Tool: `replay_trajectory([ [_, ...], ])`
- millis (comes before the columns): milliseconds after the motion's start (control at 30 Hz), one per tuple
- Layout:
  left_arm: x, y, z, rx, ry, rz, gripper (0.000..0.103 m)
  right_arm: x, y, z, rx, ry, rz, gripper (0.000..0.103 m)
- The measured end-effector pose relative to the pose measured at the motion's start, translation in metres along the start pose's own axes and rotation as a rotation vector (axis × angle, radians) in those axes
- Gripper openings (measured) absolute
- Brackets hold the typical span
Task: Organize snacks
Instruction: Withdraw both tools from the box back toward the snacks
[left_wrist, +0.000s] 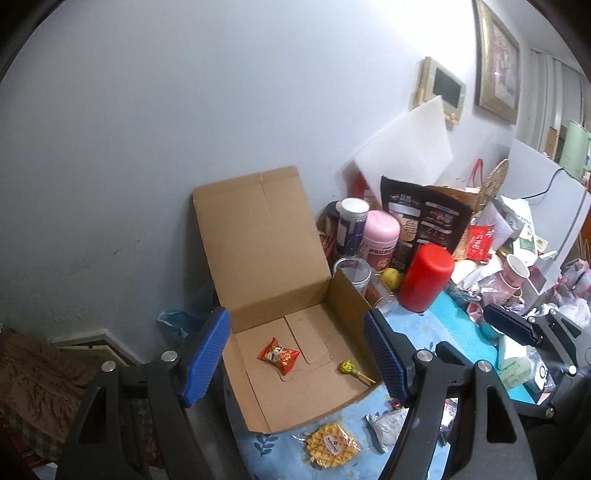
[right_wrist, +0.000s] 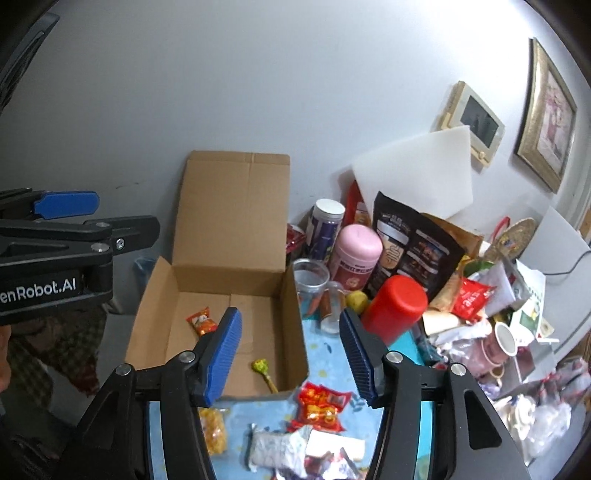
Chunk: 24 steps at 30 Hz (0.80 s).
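In the left wrist view our left gripper stands with its jaws apart and nothing between them, above the open cardboard box. In the box lie a red snack packet and a yellow lollipop, its stick running toward the near right corner. Just near of the box, on the blue cloth, lie a yellow waffle snack and a silver packet.

In the right wrist view our right gripper is also apart and empty. A red pouch lies just below and near of it, long axis running near to far, closer to this hand than to the left, we judge. Jars and bags crowd the far right by the grey wall.
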<state>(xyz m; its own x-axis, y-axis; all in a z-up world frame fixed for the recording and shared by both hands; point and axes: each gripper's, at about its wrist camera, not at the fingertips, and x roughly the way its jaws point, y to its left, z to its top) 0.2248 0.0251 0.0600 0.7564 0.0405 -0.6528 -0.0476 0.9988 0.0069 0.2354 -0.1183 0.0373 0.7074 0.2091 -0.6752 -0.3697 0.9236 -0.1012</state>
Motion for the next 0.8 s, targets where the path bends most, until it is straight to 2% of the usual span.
replay_trajectory([
  [267, -0.031, -0.003, -0.016, 0.011, -0.03, -0.012, 0.074, -0.032, 0.001, -0.016, 0.028, -0.009, 0.016, 0.058],
  [800, -0.048, -0.015, -0.068, 0.037, 0.039, -0.098, 0.074, -0.059, 0.004, -0.067, 0.09, 0.041, 0.07, 0.058],
])
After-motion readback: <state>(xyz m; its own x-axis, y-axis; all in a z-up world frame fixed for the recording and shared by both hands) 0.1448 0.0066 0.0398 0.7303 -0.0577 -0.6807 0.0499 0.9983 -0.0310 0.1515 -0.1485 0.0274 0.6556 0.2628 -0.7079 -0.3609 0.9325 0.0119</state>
